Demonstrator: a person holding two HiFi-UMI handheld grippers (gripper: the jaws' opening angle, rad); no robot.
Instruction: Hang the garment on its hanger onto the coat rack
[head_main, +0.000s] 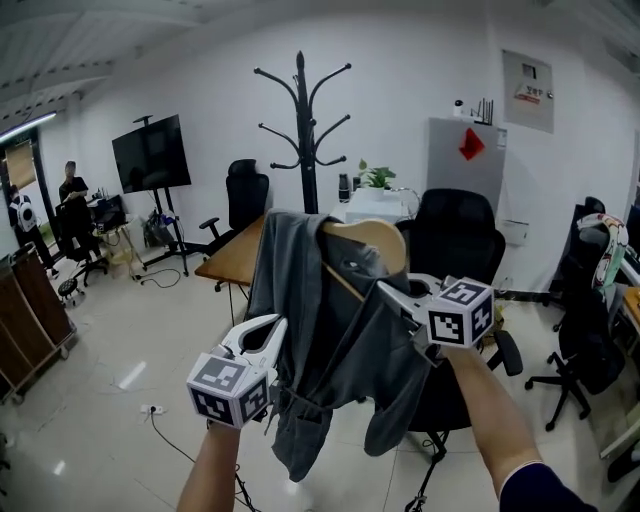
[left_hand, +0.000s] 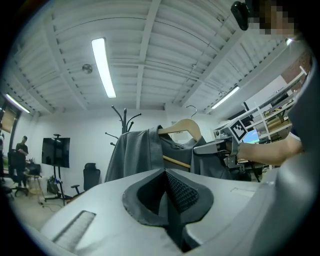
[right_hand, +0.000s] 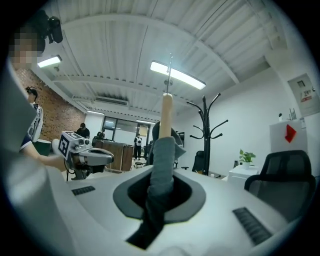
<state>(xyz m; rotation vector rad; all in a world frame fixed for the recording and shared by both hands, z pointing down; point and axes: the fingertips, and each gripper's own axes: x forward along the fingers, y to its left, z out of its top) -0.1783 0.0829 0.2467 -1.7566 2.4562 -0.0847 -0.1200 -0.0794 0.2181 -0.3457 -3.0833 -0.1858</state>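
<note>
The right gripper (head_main: 386, 291) has its fingers clamped on the shoulder of the grey fabric garment (head_main: 320, 330), where the cloth covers one arm of the light wooden hanger (head_main: 376, 240). The left gripper (head_main: 269, 328) has its fingers pressed together at the garment's left edge, with no cloth visible between them in its own view. The garment hangs in the air on its hanger, in front of and apart from the tall black coat rack (head_main: 302, 130).
</note>
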